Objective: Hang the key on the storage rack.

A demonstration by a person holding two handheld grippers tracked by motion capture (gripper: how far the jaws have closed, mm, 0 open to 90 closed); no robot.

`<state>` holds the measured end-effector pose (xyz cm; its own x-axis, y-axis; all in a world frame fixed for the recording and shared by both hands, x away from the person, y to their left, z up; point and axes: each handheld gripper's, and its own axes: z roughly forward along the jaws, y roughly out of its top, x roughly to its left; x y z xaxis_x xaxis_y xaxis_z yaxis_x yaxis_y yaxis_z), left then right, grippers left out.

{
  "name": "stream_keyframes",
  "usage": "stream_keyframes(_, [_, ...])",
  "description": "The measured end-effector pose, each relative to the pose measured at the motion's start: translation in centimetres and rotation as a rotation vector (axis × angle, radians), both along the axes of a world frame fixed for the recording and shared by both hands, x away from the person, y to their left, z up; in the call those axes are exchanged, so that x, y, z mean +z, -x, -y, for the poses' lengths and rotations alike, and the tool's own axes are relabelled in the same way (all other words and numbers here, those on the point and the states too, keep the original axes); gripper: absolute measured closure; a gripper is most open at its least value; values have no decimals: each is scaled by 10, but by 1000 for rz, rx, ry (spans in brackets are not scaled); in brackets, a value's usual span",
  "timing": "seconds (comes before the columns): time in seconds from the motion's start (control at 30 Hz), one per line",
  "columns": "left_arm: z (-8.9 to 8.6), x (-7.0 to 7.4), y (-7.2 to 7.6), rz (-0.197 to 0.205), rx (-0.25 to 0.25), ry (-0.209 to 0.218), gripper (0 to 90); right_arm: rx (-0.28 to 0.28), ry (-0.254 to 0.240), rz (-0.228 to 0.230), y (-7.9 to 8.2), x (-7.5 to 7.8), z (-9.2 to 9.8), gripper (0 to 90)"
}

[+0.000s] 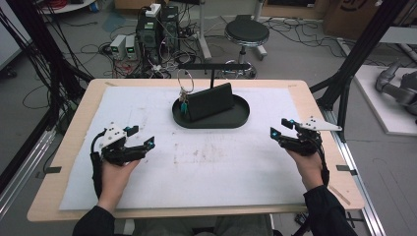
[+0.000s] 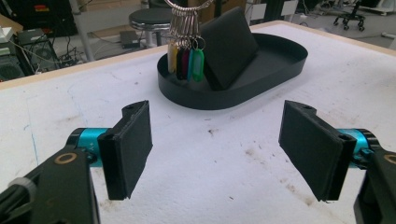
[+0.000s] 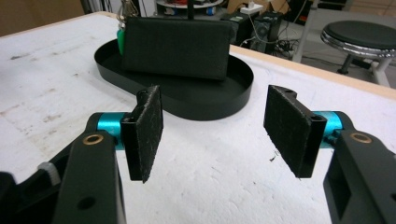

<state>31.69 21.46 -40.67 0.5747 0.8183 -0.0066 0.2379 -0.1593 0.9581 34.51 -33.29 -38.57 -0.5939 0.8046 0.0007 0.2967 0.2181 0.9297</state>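
Plainly, both claws stand wide and empty above the white, stained table cover (image 1: pixel 206 162). The left gripper (image 1: pixel 140 138) hovers low over the cover, its two black padded jaws well apart with nothing between them; the right gripper (image 1: pixel 279 129) is likewise spread, holding nothing.

Ahead of both, and well apart from each, sits the black oval metal tray (image 1: pixel 238 118). A black rectangular wallet-like block (image 1: pixel 211 101) leans tilted inside it, and a steel key ring with coloured plastic tags (image 2: pixel 187 58) hangs from a black T-shaped stand (image 1: pixel 212 69) so that the tags dangle at the tray's near-left end, just beside the block as seen from the left gripper.

The likeliest trouble, I judge, lies with the keys: they hang free, so a jaw coming in from the side may knock them swinging and close on air, or catch only one tag. Pulling sideways could also drag on the stand. The leaning block may topple flat if bumped, and the light tray could slide if a jaw hits its wall.
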Motion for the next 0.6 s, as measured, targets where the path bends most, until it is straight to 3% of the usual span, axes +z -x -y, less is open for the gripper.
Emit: stream_keyframes(0.6, [-2, 2, -1, 4, 14, 0, 256, -6, 6, -37, -3, -3, 2, 329])
